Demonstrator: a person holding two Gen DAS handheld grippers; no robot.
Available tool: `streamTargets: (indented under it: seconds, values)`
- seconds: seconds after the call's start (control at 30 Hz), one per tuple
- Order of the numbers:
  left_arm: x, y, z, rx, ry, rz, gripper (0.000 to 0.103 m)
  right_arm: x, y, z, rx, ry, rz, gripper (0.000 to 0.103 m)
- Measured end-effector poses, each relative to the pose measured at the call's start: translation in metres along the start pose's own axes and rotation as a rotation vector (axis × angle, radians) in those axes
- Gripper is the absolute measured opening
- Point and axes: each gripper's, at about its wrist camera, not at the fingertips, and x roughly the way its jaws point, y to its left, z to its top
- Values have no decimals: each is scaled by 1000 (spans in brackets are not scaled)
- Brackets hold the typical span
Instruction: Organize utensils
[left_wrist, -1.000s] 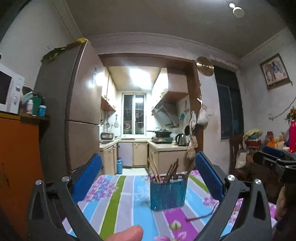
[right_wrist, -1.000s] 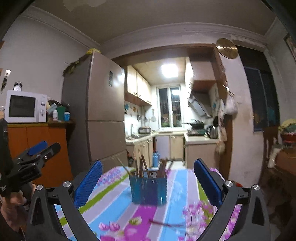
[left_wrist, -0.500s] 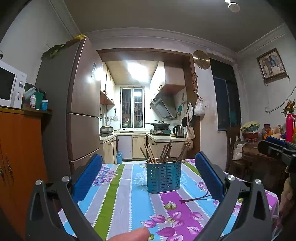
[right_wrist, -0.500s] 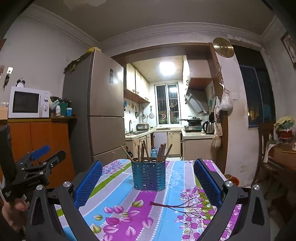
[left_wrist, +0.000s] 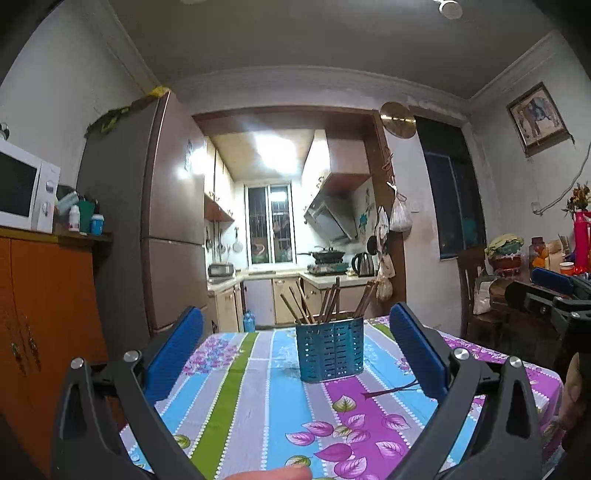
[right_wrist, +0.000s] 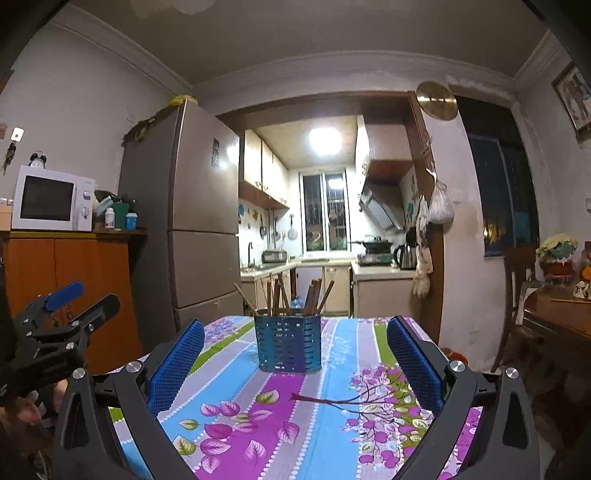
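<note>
A table covered in a bright striped, flower-printed cloth (left_wrist: 258, 402) filled the lower part of both wrist views. Near its far end stood a blue perforated utensil holder (left_wrist: 330, 349), upright, with a bunch of brown chopsticks (left_wrist: 325, 301) leaning out of its top at different angles. One loose chopstick (right_wrist: 325, 398) lay flat on the cloth, nearer to the cameras than the holder and well apart from it.

The left gripper (left_wrist: 295, 345) hovered above the near edge of the table, its blue-padded fingers (left_wrist: 173, 354) spread wide with nothing between them; the holder appeared framed in the gap but far beyond the tips. The right gripper (right_wrist: 295, 354) was likewise spread wide and empty, with the loose chopstick lying on the cloth ahead of its right finger. Each gripper showed at the edge of the other's view, and part of a hand (left_wrist: 574, 398) could be made out there, though it was dim and hard to read.

Behind the table stood a tall refrigerator (right_wrist: 192, 221), an orange cabinet (right_wrist: 66, 291) with a white microwave (right_wrist: 51, 199) on top, and a lit kitchen (right_wrist: 321, 206) through a doorway.
</note>
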Motion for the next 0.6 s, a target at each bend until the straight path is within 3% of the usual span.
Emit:
streamTargets:
  seconds: [0.17, 0.6]
  values:
    - [-5, -6, -1, 0, -57, -3, 98, 0, -2, -7, -10, -33, 6, 99]
    - [11, -10, -6, 7, 0, 22, 98, 3, -6, -5, -1, -16, 7, 99]
